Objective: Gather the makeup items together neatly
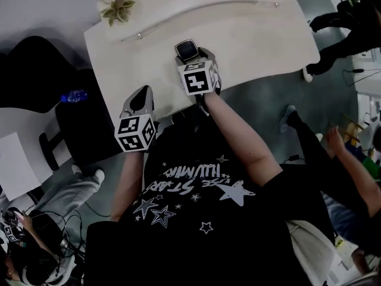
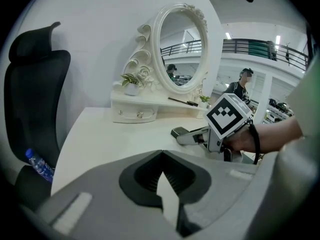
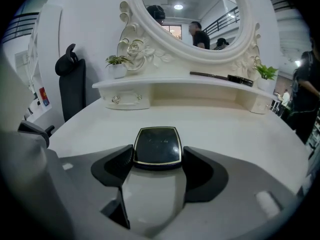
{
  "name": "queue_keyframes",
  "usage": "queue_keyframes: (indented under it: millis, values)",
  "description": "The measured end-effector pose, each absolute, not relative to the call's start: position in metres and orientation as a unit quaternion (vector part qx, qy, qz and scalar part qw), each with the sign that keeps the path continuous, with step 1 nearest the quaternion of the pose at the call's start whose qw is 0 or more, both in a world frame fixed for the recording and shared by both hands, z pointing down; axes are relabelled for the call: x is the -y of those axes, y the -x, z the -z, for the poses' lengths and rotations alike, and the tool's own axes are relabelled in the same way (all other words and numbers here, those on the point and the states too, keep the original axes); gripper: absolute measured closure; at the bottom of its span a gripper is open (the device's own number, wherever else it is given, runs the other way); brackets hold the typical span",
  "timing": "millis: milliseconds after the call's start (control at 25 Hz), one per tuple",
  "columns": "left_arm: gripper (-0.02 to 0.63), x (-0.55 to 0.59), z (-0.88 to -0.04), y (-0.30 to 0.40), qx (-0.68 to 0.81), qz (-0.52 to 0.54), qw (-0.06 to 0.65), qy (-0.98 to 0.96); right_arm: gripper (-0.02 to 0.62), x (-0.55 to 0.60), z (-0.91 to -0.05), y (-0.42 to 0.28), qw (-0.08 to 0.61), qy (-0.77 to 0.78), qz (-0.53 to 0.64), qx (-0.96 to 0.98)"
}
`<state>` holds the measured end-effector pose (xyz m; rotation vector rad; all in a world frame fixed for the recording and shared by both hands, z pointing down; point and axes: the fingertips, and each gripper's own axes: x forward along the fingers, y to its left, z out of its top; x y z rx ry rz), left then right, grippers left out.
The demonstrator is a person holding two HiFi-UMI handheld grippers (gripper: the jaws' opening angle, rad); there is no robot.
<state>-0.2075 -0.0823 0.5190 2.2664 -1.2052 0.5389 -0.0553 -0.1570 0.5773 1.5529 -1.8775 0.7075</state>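
Black gold-rimmed square makeup compact (image 3: 157, 145), pinched by the right gripper (image 3: 157, 158) (left gripper (image 2: 161, 156) pressed together, empty), should be lowered level onto the white tabletop (image 3: 230, 126).

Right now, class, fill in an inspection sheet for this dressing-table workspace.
Surface: white table with a mirror shelf at the back.
Job's things: black compact between the right jaws; slim dark items on the shelf.
Clutter: small plants on the shelf.
Grippers: right hand-held gripper closed on the compact; left hand-held gripper shut, empty.
Cables: cables on the floor.
Surroundings: black chair, water bottle, bystanders.
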Motion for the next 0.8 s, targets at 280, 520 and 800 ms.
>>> queue_keyframes:
  millis: [280, 520, 800]
  values:
    - [0.604, 0.087, -0.518, 0.219, 0.439, -0.19, 0.259, -0.839, 0.172, 0.151, -0.572, 0.061, 0.306, -0.578, -0.274, 0.705]
    - [0.606, 0.098, -0.515, 0.218, 0.432, -0.184, 0.258, -0.844, 0.153, 0.16, -0.536, 0.046, 0.274, -0.594, -0.256, 0.711]
    - [0.606, 0.118, -0.501, 0.206, 0.444, -0.175, 0.251, -0.842, 0.153, 0.185, -0.498, 0.0, 0.239, -0.617, -0.233, 0.713]
